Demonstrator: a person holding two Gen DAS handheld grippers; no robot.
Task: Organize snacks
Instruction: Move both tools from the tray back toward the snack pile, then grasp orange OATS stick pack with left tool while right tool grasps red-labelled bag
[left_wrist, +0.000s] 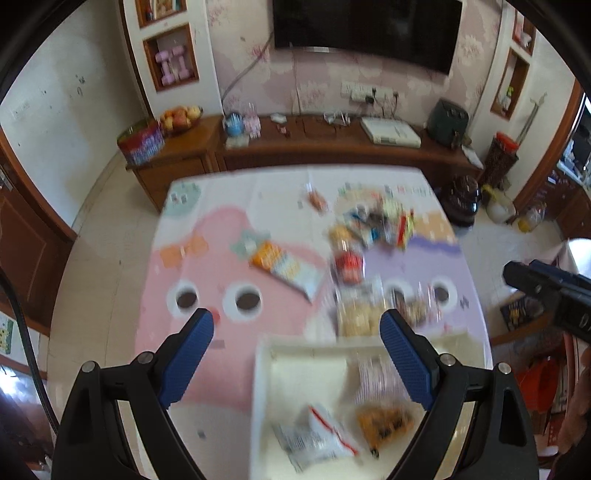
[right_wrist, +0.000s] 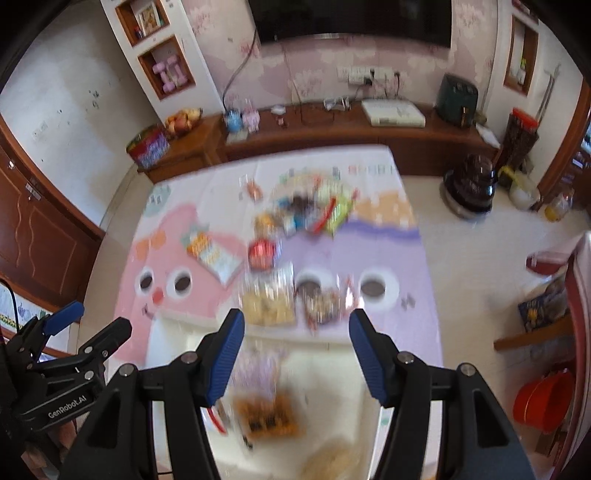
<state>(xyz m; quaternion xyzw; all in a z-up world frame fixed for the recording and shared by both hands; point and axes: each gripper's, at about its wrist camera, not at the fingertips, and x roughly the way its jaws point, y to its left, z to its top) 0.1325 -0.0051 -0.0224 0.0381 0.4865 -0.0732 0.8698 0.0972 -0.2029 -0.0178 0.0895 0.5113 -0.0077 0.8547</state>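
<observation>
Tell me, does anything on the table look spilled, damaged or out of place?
Nothing looks spilled or damaged, though the pictures are blurred. Loose snack packets lie scattered on the table, outside the white bin, which already holds a few.

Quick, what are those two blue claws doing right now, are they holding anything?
Left gripper: jaws open, holding nothing, above the white tray.
Right gripper: jaws open, holding nothing.

Glossy wooden sideboard (left_wrist: 332, 142), ribbed gripper pads (left_wrist: 188, 354)
</observation>
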